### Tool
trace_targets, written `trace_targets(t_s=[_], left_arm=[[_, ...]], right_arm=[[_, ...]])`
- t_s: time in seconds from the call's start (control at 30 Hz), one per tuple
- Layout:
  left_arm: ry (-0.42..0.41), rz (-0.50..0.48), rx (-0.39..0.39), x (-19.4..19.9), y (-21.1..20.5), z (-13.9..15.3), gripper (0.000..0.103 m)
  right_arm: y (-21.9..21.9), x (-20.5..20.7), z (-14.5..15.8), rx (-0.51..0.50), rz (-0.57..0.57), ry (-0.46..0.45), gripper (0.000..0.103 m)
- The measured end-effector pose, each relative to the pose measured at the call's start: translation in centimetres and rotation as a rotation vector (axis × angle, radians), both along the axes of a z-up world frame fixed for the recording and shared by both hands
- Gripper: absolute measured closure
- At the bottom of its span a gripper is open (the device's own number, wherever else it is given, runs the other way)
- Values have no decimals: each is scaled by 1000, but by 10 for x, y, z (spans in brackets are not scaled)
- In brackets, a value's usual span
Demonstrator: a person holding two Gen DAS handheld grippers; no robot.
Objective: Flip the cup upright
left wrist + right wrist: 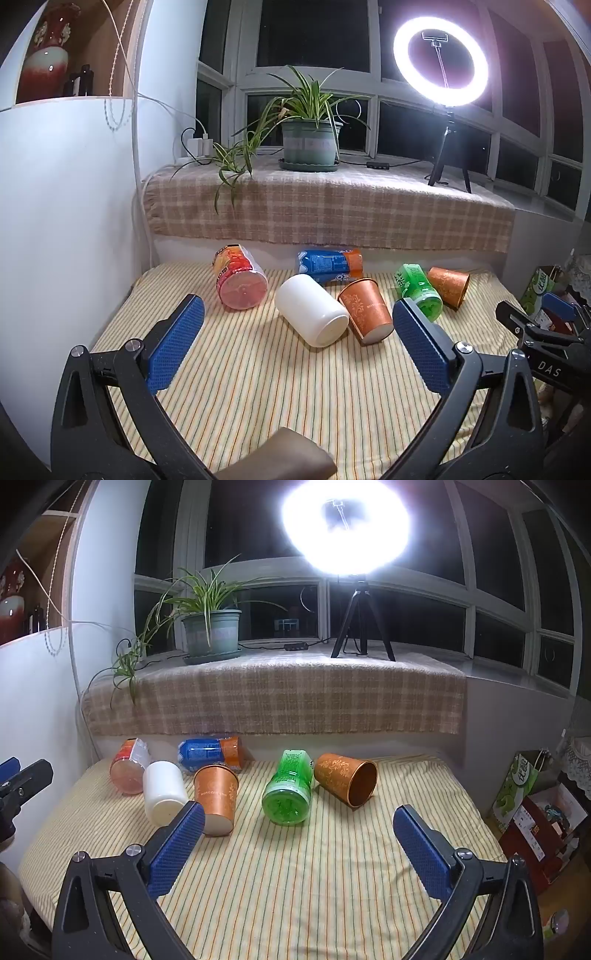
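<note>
Both hand-held grippers, left point(297, 334) and right point(299, 836), gape empty; tapered orange paper cup point(345, 780) lies sideways, 12 o'clock, on striped cloth point(295, 878).

Left gripper point(297, 328) and right gripper point(299, 830), black curved frames, silver screws, blue textured pads

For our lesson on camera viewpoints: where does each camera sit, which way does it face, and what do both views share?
Left wrist: on the left gripper, facing the window over the striped cloth; its open blue pads frame the tipped white plastic cup; the right gripper shows at right.
Right wrist: on the right gripper, same heading, open pads before the green plastic bottle.
Shared: all tipped containers, potted plant, ring light.
</note>
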State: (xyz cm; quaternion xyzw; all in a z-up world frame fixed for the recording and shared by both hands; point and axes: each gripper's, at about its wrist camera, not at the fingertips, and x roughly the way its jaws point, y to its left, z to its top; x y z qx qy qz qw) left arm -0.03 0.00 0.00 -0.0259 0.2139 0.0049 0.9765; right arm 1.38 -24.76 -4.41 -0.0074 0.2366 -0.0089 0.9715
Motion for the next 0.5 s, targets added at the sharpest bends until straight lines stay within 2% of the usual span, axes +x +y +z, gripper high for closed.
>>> trace_targets(t_s=[0.5], left_arm=[[5, 0, 8, 3, 1, -6, 0]], right_arm=[[0, 3, -1, 9, 0, 4, 0]])
